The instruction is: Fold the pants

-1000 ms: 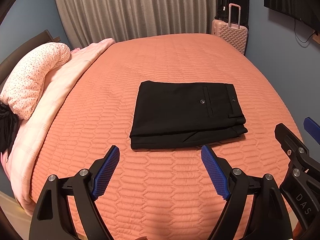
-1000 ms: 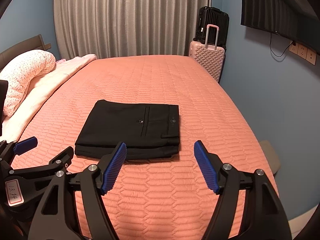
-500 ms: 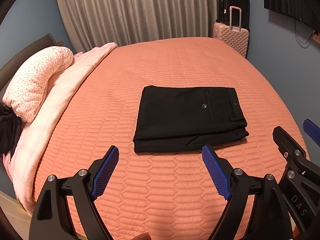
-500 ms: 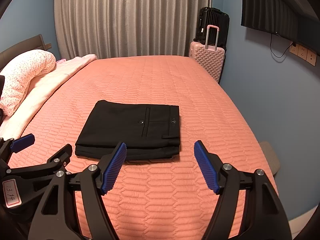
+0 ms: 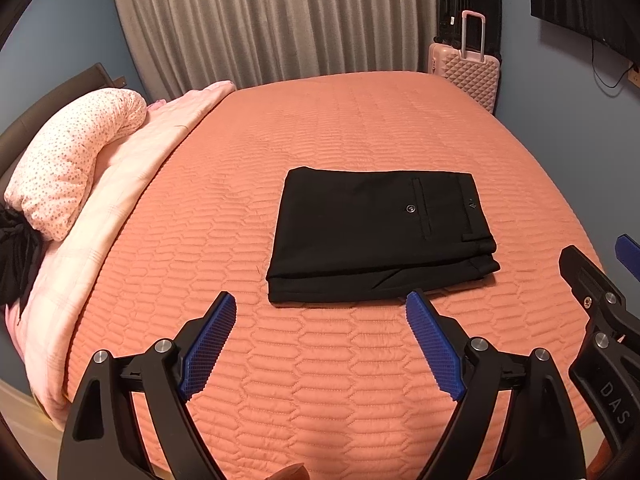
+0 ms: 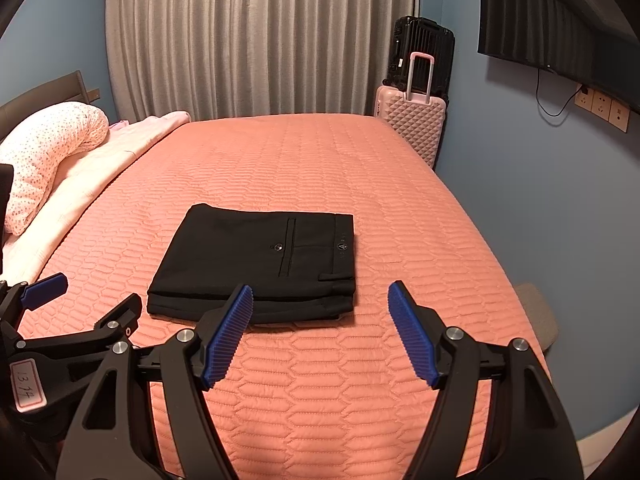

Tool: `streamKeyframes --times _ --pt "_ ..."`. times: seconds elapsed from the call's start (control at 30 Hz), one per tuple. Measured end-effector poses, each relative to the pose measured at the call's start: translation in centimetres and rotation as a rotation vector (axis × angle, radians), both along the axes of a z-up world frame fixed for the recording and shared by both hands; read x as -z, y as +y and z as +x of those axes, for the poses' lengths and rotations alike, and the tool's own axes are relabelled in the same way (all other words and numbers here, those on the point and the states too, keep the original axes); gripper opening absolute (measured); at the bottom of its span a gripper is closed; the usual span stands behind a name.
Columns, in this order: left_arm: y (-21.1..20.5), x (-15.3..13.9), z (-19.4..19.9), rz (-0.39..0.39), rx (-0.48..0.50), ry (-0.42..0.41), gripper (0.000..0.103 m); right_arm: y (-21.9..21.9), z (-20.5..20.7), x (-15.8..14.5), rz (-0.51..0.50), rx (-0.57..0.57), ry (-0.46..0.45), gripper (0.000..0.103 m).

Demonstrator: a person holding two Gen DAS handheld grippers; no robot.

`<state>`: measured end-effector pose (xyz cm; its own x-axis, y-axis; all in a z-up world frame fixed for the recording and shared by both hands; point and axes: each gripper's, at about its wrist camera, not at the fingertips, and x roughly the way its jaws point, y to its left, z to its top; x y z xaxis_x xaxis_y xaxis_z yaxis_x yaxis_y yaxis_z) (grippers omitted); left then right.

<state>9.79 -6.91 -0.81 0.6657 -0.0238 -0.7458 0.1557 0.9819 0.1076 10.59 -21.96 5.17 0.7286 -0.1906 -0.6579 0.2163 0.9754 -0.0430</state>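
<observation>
Lying folded into a flat rectangle, the black fabric pants (image 5: 380,232) rest on the salmon quilted bedspread (image 5: 320,360), just beyond both sets of blue-padded jaws. The left gripper (image 5: 320,320) is spread wide and holds nothing; the right gripper (image 6: 320,308) is likewise wide, clear of the cloth.

The folded pants (image 5: 380,236) lie on the bedspread (image 5: 320,128) near the middle of the bed, just ahead of my left gripper (image 5: 320,340) and right gripper (image 6: 320,328), touching neither. A pillow (image 5: 68,164) sits far left. Two suitcases (image 6: 416,120) stand behind the bed's right corner, before the curtain (image 6: 260,36).
</observation>
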Motion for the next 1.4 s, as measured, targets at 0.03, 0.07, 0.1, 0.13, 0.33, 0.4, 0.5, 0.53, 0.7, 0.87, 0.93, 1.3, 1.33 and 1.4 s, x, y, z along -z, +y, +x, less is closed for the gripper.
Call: streamKeyframes --times 0.03,0.07,0.1,0.13,0.33,0.4,0.5,0.53,0.7,0.87,0.93,1.3,1.33,1.4 --pt "0.0 0.0 0.0 -0.001 0.0 0.002 0.085 0.0 0.0 0.0 0.001 0.0 0.0 0.069" --pt "0.2 0.0 0.1 -0.001 0.002 0.002 0.085 0.0 0.1 0.0 0.0 0.002 -0.001 0.069" --pt "0.2 -0.1 0.0 0.0 0.001 -0.001 0.085 0.0 0.1 0.0 -0.001 0.003 -0.001 0.069" --pt "0.2 -0.1 0.0 -0.001 0.003 -0.003 0.085 -0.1 0.1 0.0 -0.001 0.003 -0.003 0.069" --pt "-0.1 -0.5 -0.1 -0.004 0.018 -0.009 0.085 0.0 0.0 -0.2 -0.007 0.006 -0.008 0.069" --pt "-0.2 -0.5 -0.2 -0.004 0.021 -0.006 0.086 -0.1 -0.1 -0.2 -0.005 0.008 -0.007 0.069" --pt "-0.1 -0.4 0.0 -0.012 0.016 0.008 0.088 -0.2 -0.1 -0.2 -0.009 0.009 -0.005 0.069" --pt "0.0 -0.3 0.0 -0.019 0.02 0.012 0.088 -0.2 -0.1 -0.2 -0.009 0.01 -0.004 0.069" --pt "-0.1 -0.4 0.0 -0.011 0.045 0.007 0.088 -0.3 -0.1 -0.2 -0.011 0.014 -0.005 0.069" --pt "-0.4 -0.8 -0.2 -0.02 0.068 -0.008 0.09 -0.2 -0.3 -0.3 -0.026 0.018 -0.012 0.069" --pt "-0.3 -1.0 -0.2 -0.026 0.066 -0.018 0.09 -0.2 -0.3 -0.4 -0.029 0.018 -0.014 0.069" --pt "0.2 -1.8 -0.3 -0.052 0.051 -0.037 0.09 -0.2 -0.3 -0.3 -0.03 0.02 -0.016 0.069" --pt "0.2 -1.8 -0.4 -0.049 0.047 -0.041 0.09 -0.2 -0.3 -0.3 -0.031 0.022 -0.016 0.069" --pt "0.2 -1.9 -0.4 -0.052 0.051 -0.042 0.09 -0.2 -0.4 -0.3 -0.031 0.019 -0.017 0.069"
